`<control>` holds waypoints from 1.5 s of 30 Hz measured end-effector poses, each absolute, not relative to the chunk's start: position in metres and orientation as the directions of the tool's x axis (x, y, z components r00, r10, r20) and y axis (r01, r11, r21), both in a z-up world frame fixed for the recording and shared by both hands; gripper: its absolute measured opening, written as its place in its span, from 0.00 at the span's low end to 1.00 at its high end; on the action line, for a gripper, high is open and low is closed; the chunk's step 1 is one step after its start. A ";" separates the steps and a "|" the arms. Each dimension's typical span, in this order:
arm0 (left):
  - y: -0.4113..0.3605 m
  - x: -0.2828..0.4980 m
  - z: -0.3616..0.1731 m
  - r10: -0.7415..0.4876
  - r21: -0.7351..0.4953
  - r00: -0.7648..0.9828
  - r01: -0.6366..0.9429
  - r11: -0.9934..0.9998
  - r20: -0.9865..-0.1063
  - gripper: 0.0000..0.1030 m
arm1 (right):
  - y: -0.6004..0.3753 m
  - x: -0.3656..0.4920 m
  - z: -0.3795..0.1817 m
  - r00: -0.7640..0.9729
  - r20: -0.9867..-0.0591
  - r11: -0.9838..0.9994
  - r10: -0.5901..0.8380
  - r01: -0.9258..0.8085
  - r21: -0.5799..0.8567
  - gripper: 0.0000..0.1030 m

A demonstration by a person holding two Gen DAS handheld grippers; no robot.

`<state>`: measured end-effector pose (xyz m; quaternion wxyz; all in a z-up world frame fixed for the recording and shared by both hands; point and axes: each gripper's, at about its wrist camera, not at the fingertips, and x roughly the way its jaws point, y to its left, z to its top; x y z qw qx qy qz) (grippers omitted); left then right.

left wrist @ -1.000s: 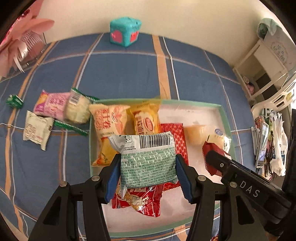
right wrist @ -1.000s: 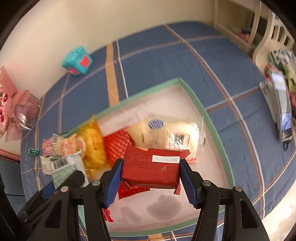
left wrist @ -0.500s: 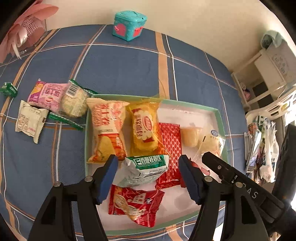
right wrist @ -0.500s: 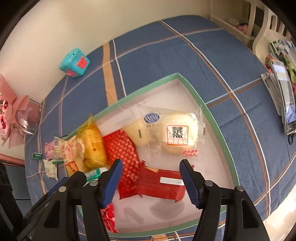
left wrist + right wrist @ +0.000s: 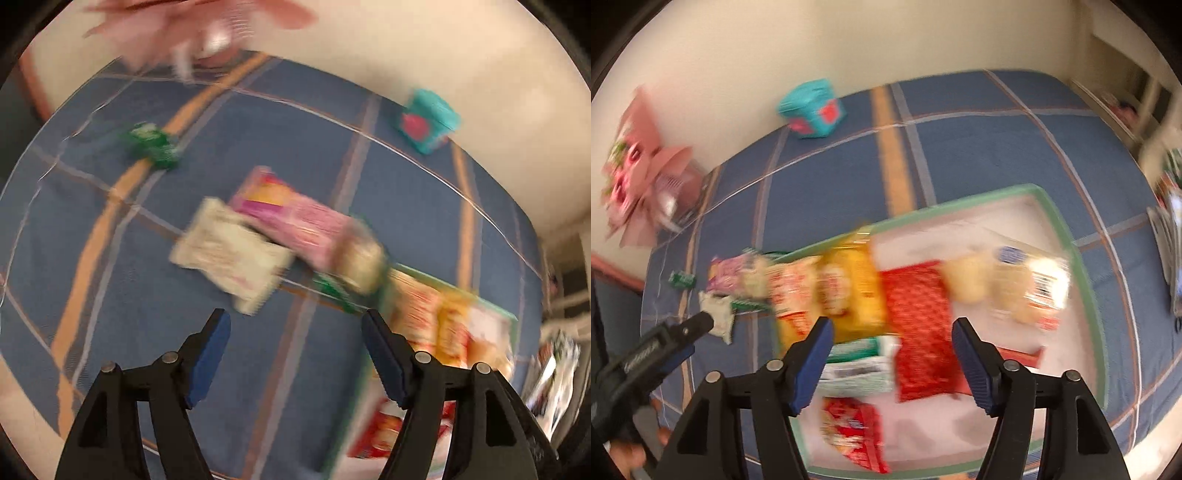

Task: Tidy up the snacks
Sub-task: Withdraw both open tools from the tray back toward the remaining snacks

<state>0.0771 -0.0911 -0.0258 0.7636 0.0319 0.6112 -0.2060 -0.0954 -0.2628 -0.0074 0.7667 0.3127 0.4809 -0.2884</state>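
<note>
Both views are motion-blurred. My left gripper point(image 5: 295, 328) is open and empty, over the blue checked cloth, just short of a cream packet point(image 5: 232, 254), a pink packet point(image 5: 295, 218) and a pale round snack point(image 5: 360, 258). A small green packet point(image 5: 153, 146) lies farther left. My right gripper point(image 5: 892, 338) is open and empty above the green-rimmed tray point(image 5: 1086, 280), which holds yellow, orange and red packets, a green-white packet point(image 5: 858, 363) and a clear bag of buns point(image 5: 1015, 284). The left gripper shows in the right wrist view point(image 5: 701, 323) near the loose packets.
A teal cube box point(image 5: 428, 125) stands at the back by the wall. Pink wrapped flowers point(image 5: 639, 173) are at the back left. Papers and bags point(image 5: 1171, 236) lie off the right edge of the cloth. White furniture point(image 5: 1123, 99) is at the far right.
Both grippers let go of their packets into the tray. The left gripper has swung left to the loose packets on the cloth. The right gripper has shifted left over the tray.
</note>
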 end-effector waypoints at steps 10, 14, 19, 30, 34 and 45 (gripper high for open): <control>-0.035 0.118 -0.041 -0.160 -0.107 0.259 0.209 0.972 -0.953 0.96 | -0.208 -0.032 -0.019 0.431 -0.899 0.751 -0.083 0.620 0.228 1.00; -0.026 0.130 -0.054 -0.125 -0.085 0.255 0.165 0.983 -0.959 0.98 | -0.197 -0.018 -0.021 0.441 -0.893 0.787 -0.089 0.581 0.209 1.00; -0.026 0.139 -0.069 -0.188 -0.154 0.219 0.160 0.975 -0.957 0.98 | -0.195 -0.006 -0.023 0.436 -0.893 0.804 -0.116 0.568 0.173 1.00; -0.063 0.155 -0.094 -0.264 -0.228 0.169 0.207 0.951 -0.950 0.98 | -0.200 0.006 -0.038 0.399 -0.909 0.809 -0.119 0.569 0.144 1.00; -0.073 0.159 -0.103 -0.249 -0.212 0.159 0.216 0.953 -0.955 0.98 | -0.200 0.007 -0.040 0.398 -0.910 0.811 -0.120 0.568 0.141 1.00; -0.062 0.159 -0.109 -0.192 -0.166 0.109 0.208 0.964 -0.975 0.98 | -0.205 0.007 -0.032 0.417 -0.899 0.808 -0.131 0.570 0.146 1.00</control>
